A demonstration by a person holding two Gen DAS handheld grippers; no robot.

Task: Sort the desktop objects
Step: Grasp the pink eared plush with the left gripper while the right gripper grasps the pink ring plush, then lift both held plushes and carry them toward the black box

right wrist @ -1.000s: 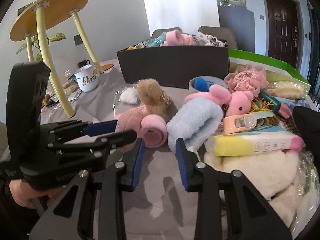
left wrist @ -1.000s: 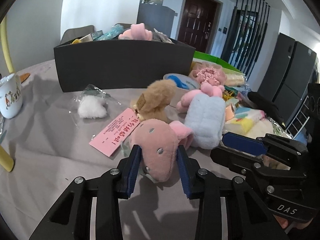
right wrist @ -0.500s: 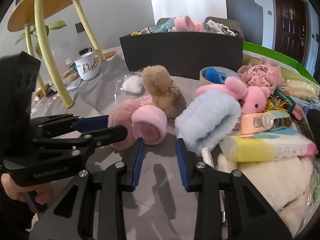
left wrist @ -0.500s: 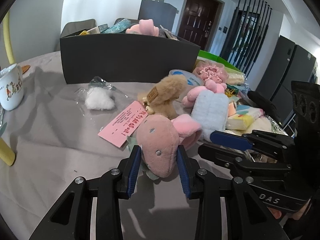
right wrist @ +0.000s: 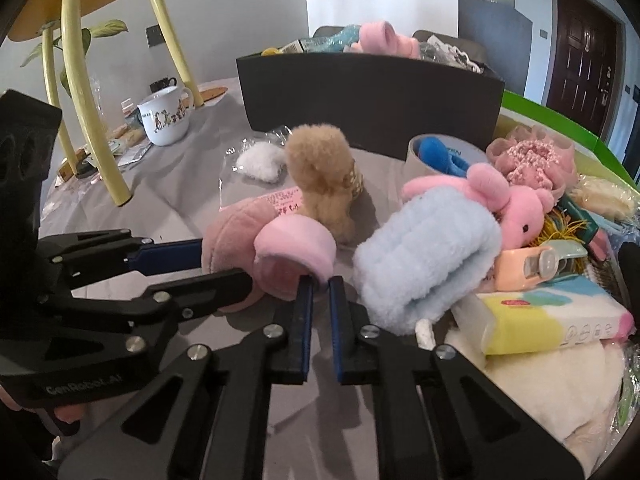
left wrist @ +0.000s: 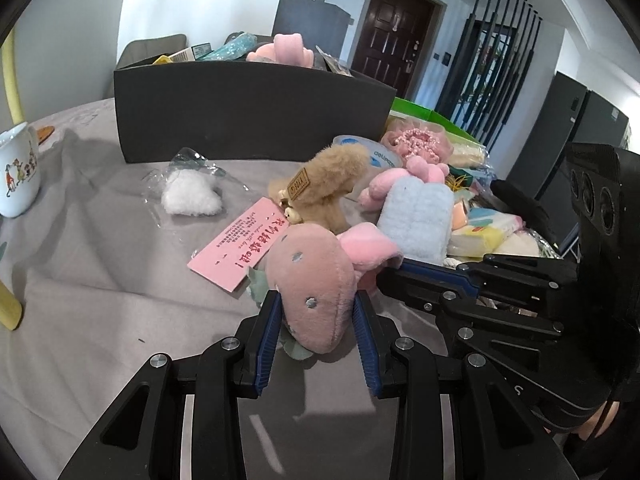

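Note:
A dusty-pink strawberry plush (left wrist: pixel 310 280) with grey dots and a lighter pink cuff (left wrist: pixel 364 246) lies on the grey cloth. My left gripper (left wrist: pixel 318 320) is shut on the plush body, one blue pad pressing each side. In the right wrist view the same plush (right wrist: pixel 236 232) sits left of centre with its cuff (right wrist: pixel 296 240) facing me. My right gripper (right wrist: pixel 321 288) has its jaws nearly together, pinching the cuff's lower edge. From the left wrist view the right gripper (left wrist: pixel 390 280) comes in from the right and meets the cuff.
A black box (left wrist: pixel 248 120) full of items stands behind. A tan plush dog (left wrist: pixel 324 188), a pink card (left wrist: pixel 236 244), a bagged white fluff (left wrist: pixel 190 200) and a pale blue fluffy roll (right wrist: pixel 424 256) lie close by. A mug (right wrist: pixel 164 120) and yellow stool legs (right wrist: pixel 92 120) stand left.
My right gripper's jaws went from open to closed and moved forward onto the pink cuff. The left gripper kept its hold on the plush and stayed nearly still.

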